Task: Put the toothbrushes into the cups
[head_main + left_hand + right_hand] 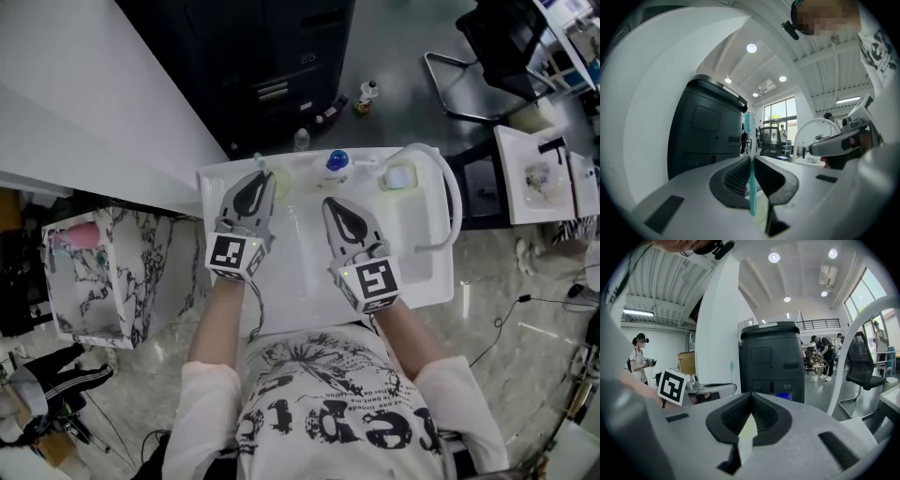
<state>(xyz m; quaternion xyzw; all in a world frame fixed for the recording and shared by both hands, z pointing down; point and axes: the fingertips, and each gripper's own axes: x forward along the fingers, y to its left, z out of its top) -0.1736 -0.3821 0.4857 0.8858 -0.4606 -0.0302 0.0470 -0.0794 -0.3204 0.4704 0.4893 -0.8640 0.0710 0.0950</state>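
The left gripper (752, 158) was seen pinching a slim teal plastic toothbrush (751, 187). It was held upright, bristled head above the jaws, handle end pointed down at a pale green round cup (761, 213) glimpsed just beneath, so a straight lowering was judged enough. The right gripper (750, 397) was held beside it, jaws pressed together on nothing. Farther along the white basin (412, 272), a second pale cup (398, 176) was found nearer the right gripper.

The white table (412, 272) carries three things along its far edge: a pale green cup (281, 183) at eleven o'clock, a blue-topped round thing (337, 161) at twelve and a whitish cup (398, 176) at one. A white arched tube (452, 202) stands at three o'clock.
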